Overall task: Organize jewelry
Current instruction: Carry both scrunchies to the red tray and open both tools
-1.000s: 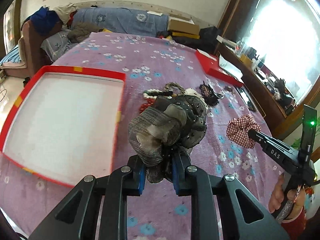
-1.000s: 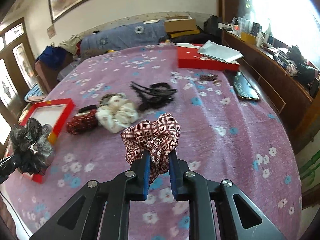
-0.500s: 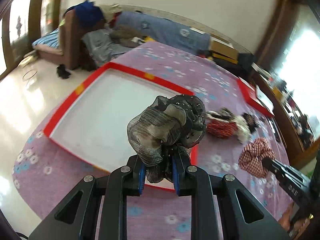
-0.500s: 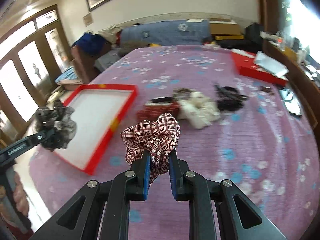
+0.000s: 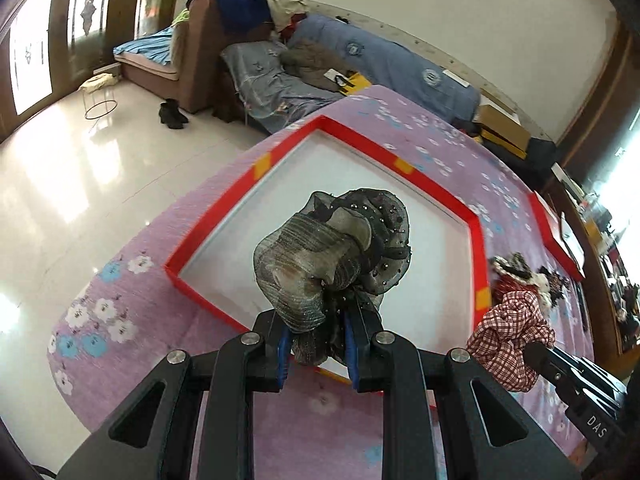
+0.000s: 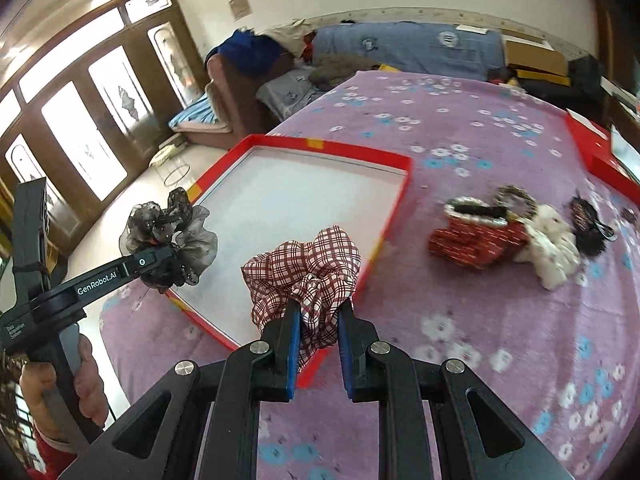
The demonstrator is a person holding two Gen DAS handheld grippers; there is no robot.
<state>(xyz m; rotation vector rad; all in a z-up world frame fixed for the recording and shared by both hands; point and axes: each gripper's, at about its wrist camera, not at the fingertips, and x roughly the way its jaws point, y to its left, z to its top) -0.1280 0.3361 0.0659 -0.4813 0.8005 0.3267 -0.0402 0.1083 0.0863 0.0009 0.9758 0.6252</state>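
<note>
While both hands carry a load, nothing has yet been put down. Nearest in the left wrist view, the left gripper (image 5: 316,344) is clamped narrow on a grey-black gauze scrunchie (image 5: 332,256), hanging over the near corner of the red tray (image 5: 474,240). In the right wrist view the right gripper (image 6: 318,344) pinches a red plaid scrunchie (image 6: 304,268) above the tray's near edge. The tray's white floor looks bare in both views, so I judge the sorting barely begun: two pieces are in the air and none has been set inside.

Beyond the tray, toward the right side of the table (image 6: 460,128), the rest waits on the purple flowered cloth: a red beaded piece (image 6: 476,236), a cream scrunchie (image 6: 552,244) touching it, and a dark hair clip (image 6: 588,224) just beside that. At the far right edge lies another red box (image 6: 600,148), partly cut off.

As for writing, the left gripper's arm reads "GenRobot.AI" in the right wrist view, with smaller print near the person's hand (image 6: 60,392) too small to read. The right gripper's arm shows "DAS" in the left wrist view.
</note>
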